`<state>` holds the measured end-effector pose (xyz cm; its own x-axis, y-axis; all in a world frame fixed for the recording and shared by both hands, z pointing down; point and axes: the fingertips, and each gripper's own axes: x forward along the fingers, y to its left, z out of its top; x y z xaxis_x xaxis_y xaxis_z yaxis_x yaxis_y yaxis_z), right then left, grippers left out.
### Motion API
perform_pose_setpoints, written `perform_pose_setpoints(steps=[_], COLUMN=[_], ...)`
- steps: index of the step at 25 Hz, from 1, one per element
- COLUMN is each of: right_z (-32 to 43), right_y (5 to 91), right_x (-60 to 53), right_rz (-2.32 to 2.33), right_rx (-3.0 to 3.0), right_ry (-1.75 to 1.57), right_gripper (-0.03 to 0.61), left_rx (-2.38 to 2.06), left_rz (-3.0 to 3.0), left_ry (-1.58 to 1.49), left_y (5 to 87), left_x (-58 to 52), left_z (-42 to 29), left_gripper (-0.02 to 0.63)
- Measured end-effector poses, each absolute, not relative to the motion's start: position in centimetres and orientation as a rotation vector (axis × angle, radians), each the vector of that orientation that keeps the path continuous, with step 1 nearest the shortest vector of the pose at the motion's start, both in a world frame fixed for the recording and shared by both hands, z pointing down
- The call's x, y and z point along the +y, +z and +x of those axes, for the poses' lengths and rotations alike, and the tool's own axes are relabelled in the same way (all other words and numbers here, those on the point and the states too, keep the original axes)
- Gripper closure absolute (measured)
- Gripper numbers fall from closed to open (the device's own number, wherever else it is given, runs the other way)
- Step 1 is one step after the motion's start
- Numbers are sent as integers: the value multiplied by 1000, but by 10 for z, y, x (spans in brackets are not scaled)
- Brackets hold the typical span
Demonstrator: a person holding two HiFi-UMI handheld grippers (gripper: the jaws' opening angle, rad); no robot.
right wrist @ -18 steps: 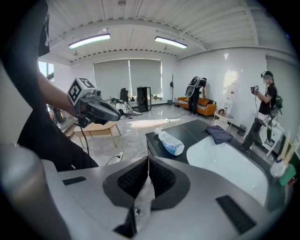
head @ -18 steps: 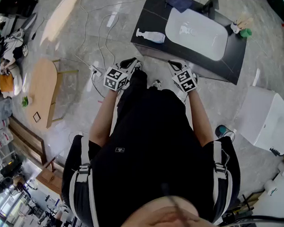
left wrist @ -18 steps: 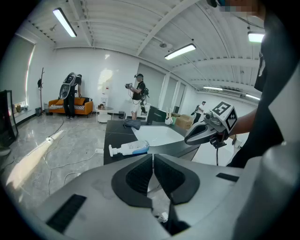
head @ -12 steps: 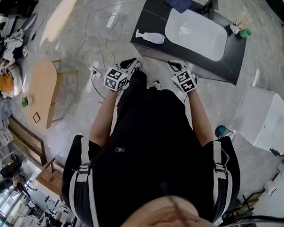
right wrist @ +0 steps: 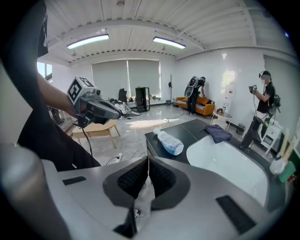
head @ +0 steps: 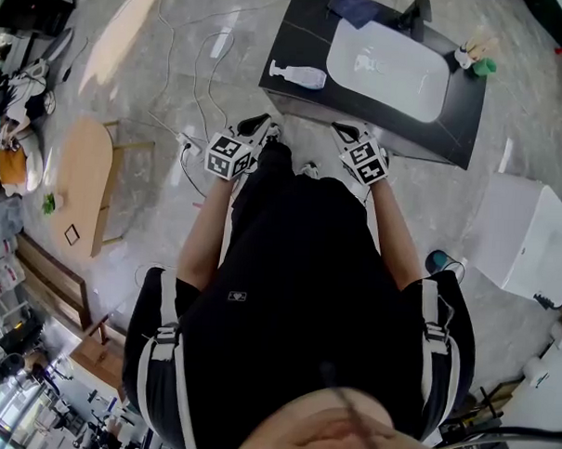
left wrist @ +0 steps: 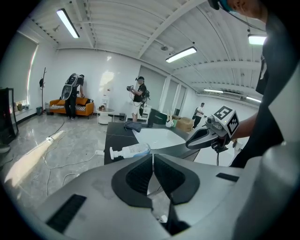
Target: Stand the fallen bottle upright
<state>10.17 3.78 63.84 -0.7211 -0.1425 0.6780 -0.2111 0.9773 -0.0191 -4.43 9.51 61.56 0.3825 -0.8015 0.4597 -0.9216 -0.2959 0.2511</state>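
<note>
One bottle (head: 298, 74) lying flat on dark surface (head: 303, 32), left of one sink (head: 390, 65). Left tongs (head: 264, 127), right tongs (head: 343, 130): both pressed together, empty, short of the surface's near edge.

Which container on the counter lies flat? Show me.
The clear pump bottle left of the white basin; the small containers at the far-right corner stand upright.

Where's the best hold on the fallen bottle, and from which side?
Probably across the bottle's wide body, coming from above at the counter's near edge: it lies flat, pump pointing away from the sink, and the neck is slim.
</note>
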Motion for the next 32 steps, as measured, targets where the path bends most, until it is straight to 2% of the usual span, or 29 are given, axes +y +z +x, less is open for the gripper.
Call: perform_pose_setpoints(steps=[32], right_z=[74], right_y=[648], right_x=[9], right_rz=[372], right_rx=[-2311], right_ry=[223], right_gripper=[515], left_rx=[-1329], left_rz=[2238], left_ry=[375], left_y=[622], left_x=[40], left_z=[-90], left_gripper=[594])
